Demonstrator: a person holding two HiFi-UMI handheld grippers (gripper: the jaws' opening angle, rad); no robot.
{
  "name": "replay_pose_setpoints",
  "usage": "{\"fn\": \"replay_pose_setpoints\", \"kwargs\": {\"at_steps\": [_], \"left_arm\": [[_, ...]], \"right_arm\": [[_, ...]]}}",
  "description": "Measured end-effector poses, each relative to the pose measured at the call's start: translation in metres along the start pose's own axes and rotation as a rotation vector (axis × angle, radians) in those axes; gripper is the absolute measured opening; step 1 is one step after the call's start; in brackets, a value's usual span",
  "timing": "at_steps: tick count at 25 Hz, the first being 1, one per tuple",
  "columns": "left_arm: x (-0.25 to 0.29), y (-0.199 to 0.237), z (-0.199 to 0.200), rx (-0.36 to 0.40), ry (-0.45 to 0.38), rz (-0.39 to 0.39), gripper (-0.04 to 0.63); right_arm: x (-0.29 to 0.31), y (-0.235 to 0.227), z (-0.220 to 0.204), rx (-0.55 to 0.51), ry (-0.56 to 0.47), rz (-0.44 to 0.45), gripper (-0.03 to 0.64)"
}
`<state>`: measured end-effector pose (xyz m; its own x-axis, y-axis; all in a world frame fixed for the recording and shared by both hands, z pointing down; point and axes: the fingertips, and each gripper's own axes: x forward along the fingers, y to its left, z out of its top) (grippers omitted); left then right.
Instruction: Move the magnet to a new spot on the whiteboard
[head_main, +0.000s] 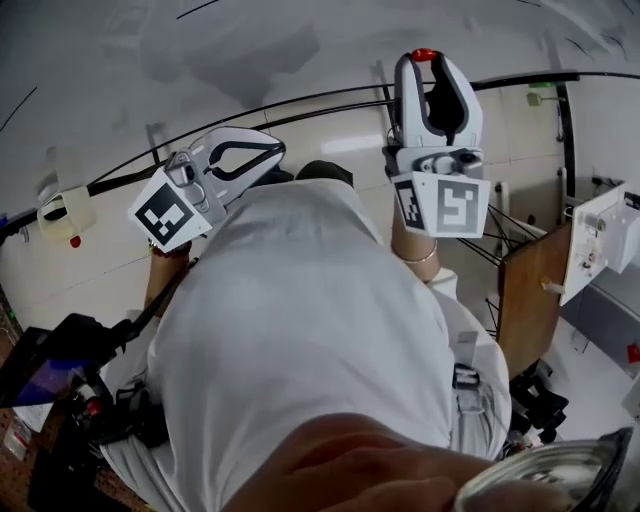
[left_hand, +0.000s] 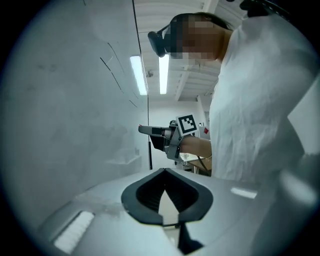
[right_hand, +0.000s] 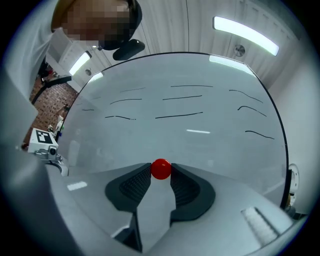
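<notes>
- The left gripper (left_hand: 165, 171) is on the left, near the person's side. Its jaws are together with nothing between them, and it plays no part in the move for now.
- The right gripper (head_main: 427, 62) is raised on the right, its jaws narrowed onto the magnet (right_hand: 161, 169), a small red ball pinched at the very pad tips.
- The magnet is right up at the whiteboard (right_hand: 190, 135), low on it and below the pen strokes. Whether it touches the board cannot be told.
- Risk: the grip is only at the tips on a round thing, so a tilt or a sideways drag across the board could roll it out of the jaws.
- Risk: near the board the magnet's pull may snap it onto the surface before the chosen spot is reached.
- Risk: letting go before it sits flat on the board could drop it.
- Risk: sliding it over the strokes could smear them.
- Count: two grippers, one magnet held, one whiteboard, about ten pen strokes.
</notes>
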<state>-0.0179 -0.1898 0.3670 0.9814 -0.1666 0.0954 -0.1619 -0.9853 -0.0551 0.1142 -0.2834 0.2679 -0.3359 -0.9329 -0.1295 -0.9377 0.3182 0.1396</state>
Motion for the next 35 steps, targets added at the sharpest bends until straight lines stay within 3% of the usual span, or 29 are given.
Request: {"fn": "replay_pose_setpoints", "kwargs": {"at_steps": [4, 8, 13, 15, 17, 22, 28, 35], "left_arm": [[0.006, 0.013, 0.014, -0.013, -0.022, 0.061, 0.003], [0.004, 0.03, 0.023, -0.034, -0.077, 0.105, 0.003], [0.0, 0.038, 0.012, -0.028, 0.028, 0.126, 0.005], [-0.005, 0.046, 0.019, -0.034, -0.007, 0.149, 0.003], [-0.005, 0.047, 0.025, -0.035, -0.045, 0.144, 0.003], [0.0, 0.038, 0.019, -0.035, -0.026, 0.093, 0.003], [0.0, 0.041, 0.03, -0.047, -0.042, 0.149, 0.005], [-0.028, 0.035, 0.024, -0.066, -0.082, 0.175, 0.005]], "right_arm": [[0.006, -0.013, 0.009, -0.08, 0.023, -0.036, 0.124], [0.012, -0.023, 0.006, -0.094, 0.038, -0.046, 0.126], [0.019, -0.02, 0.01, -0.092, 0.011, -0.047, 0.126], [0.023, -0.015, 0.016, -0.066, -0.021, -0.052, 0.126], [0.023, -0.015, 0.015, -0.067, -0.037, -0.057, 0.126], [0.025, -0.02, 0.009, -0.078, -0.04, -0.059, 0.126], [0.016, -0.037, 0.013, -0.064, -0.041, -0.075, 0.13], [0.015, -0.029, 0.005, -0.056, 0.006, -0.105, 0.199]]}}
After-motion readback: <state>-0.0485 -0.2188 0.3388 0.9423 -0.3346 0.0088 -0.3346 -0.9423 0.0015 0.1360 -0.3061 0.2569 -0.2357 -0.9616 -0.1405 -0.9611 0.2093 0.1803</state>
